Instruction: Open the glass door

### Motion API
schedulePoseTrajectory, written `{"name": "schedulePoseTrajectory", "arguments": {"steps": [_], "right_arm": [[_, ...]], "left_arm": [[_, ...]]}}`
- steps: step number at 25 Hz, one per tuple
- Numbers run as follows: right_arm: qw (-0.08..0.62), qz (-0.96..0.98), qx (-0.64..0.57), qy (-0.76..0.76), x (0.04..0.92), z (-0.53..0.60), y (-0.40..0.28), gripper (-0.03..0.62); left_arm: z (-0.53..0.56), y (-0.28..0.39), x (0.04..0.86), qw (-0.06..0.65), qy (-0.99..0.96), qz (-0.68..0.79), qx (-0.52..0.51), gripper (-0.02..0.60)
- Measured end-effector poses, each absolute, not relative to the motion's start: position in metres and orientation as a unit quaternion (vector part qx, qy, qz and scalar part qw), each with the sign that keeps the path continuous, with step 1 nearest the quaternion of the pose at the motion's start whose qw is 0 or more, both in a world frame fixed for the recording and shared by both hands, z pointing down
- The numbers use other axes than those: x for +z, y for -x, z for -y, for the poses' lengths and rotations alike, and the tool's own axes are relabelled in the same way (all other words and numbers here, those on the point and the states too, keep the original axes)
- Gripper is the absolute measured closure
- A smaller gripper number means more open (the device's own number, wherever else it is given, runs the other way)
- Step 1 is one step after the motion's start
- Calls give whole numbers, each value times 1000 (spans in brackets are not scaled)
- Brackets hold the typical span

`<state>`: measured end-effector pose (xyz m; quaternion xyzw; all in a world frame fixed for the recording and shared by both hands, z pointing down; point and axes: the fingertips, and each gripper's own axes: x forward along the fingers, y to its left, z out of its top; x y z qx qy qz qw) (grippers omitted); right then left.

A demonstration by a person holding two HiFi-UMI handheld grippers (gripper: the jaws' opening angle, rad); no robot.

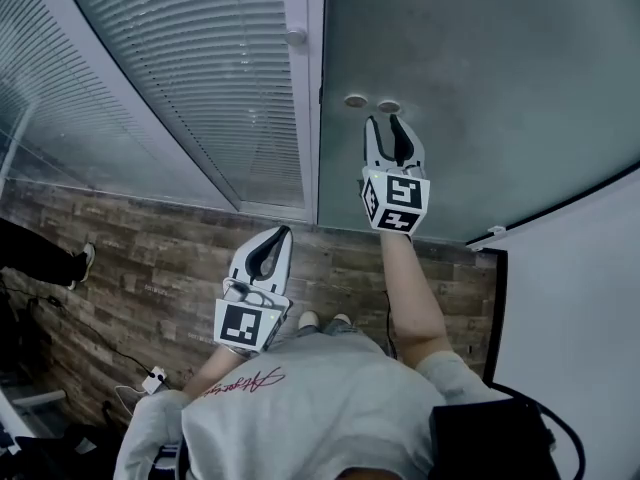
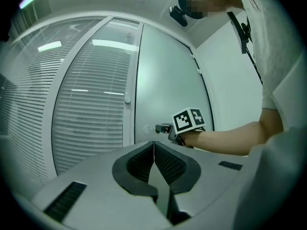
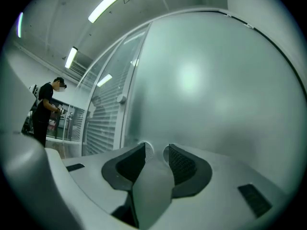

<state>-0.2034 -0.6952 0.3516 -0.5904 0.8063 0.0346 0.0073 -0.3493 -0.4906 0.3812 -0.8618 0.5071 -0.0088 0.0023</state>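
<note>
The frosted glass door (image 1: 480,88) fills the upper right of the head view. Two round fittings (image 1: 355,100) (image 1: 389,106) sit by its left edge. My right gripper (image 1: 385,120) points level at the door just below them. In the right gripper view its jaws (image 3: 157,150) stand open with only frosted glass (image 3: 216,80) showing in the gap. The left gripper view shows that right gripper (image 2: 169,131) with its marker cube (image 2: 188,120) close to the door (image 2: 168,80) beside a small round fitting (image 2: 147,129). My left gripper (image 1: 285,231) (image 2: 154,143) hangs back, shut and empty.
A glass wall with blinds (image 1: 200,78) and a frame post with a knob (image 1: 296,36) stand left of the door. A white wall (image 1: 570,298) is on the right. A shoe (image 1: 85,261) and a cable box (image 1: 152,378) lie on the wood floor. A person (image 3: 45,104) stands beyond the glass.
</note>
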Motion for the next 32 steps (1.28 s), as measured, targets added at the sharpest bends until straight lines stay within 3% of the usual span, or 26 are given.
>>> {"name": "schedulePoseTrajectory", "arguments": {"steps": [11, 32], "right_arm": [[-4, -783, 20, 621, 372, 751, 217, 434], [26, -744, 21, 667, 367, 746, 211, 459]], "left_arm": [[492, 384, 387, 0, 842, -539, -28, 565], [486, 402, 386, 0, 843, -537, -11, 565]]}}
